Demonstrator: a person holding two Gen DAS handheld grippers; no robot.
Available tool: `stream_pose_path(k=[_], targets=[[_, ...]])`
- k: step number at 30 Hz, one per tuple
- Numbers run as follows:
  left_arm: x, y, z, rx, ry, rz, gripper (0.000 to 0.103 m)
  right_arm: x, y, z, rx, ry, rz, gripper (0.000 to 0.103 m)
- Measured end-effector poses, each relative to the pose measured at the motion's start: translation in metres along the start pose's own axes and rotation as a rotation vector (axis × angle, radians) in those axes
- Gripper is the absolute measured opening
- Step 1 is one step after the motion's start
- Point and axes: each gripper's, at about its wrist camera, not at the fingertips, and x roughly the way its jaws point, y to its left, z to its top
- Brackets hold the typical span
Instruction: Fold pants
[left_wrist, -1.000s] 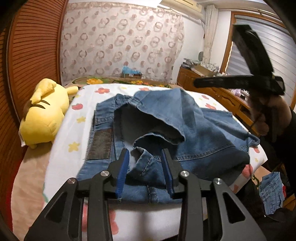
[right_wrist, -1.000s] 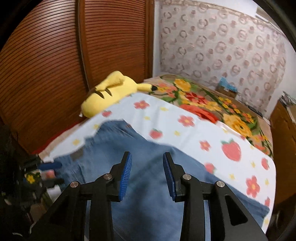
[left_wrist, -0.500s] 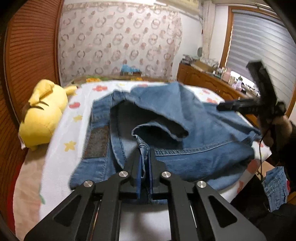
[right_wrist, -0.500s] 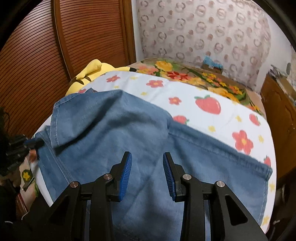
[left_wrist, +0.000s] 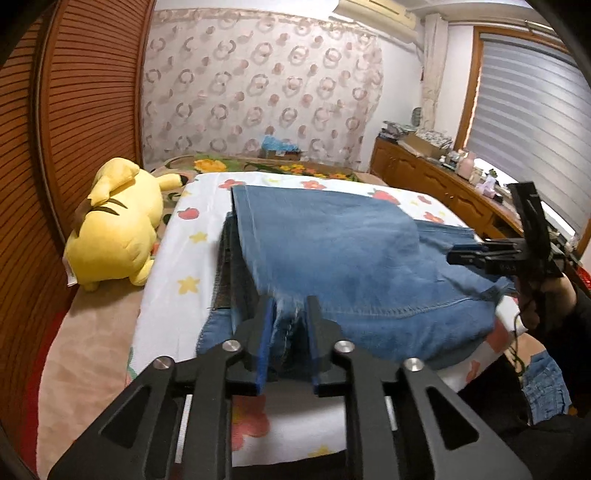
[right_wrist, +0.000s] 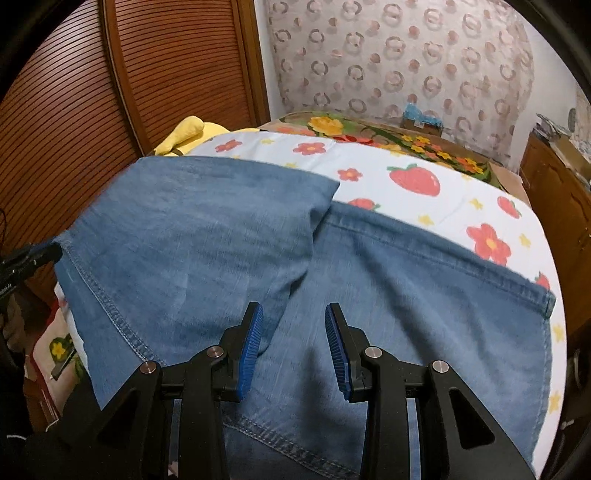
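Pants of mid-blue denim lie spread across a bed, on a white sheet printed with red flowers, strawberries and yellow stars. One smooth, faded panel is folded over the rest, its edges finished with pale double stitching, and a dark rectangular patch shows at the layer beneath on the left side. The left gripper, black with ribbed blue pads, sits at the near edge of the denim with a stitched, frayed bit of fabric between its jaws, which are opening and no longer press on it. The right gripper hovers over the flat cloth with its jaws apart and nothing between them. A plump yellow plush toy rests beside the sheet, near a slatted wooden door.
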Motion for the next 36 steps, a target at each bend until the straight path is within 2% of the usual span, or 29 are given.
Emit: stream_pose_path(k=[5,8,10,11,12,13,17,27,32,36], targets=[[0.006,0.002,0.001,-0.006,0.012,-0.001,0.042,0.008,0.0,-0.01,0.006,0.012,-0.034,0.036],[0.009,0.0,0.001,-0.005,0.018,-0.003,0.044,0.01,-0.001,-0.016,0.025,0.016,-0.032,0.036],[0.011,-0.002,0.001,-0.001,0.024,-0.006,0.049,0.009,-0.002,-0.019,0.035,0.015,-0.033,0.036],[0.012,-0.003,0.001,0.0,0.026,-0.009,0.062,0.009,-0.002,-0.02,0.04,0.013,-0.036,0.036],[0.013,-0.005,0.001,0.0,0.025,-0.012,0.08,0.009,-0.003,-0.022,0.042,0.01,-0.038,0.036],[0.014,-0.007,0.001,0.0,0.019,-0.011,0.084,0.008,-0.003,-0.024,0.043,0.009,-0.043,0.036],[0.019,-0.017,0.003,0.005,0.026,-0.034,0.085,0.004,-0.004,-0.032,0.052,0.002,-0.049,0.036],[0.031,-0.046,0.008,0.02,0.032,-0.033,0.085,-0.001,-0.003,-0.048,0.025,-0.029,-0.078,0.036],[0.041,-0.062,0.008,0.043,0.047,-0.041,0.085,0.001,0.009,-0.056,-0.031,-0.062,-0.128,0.04],[0.05,-0.073,0.005,0.056,0.067,-0.039,0.085,0.001,0.008,-0.059,-0.016,-0.068,-0.119,0.041]])
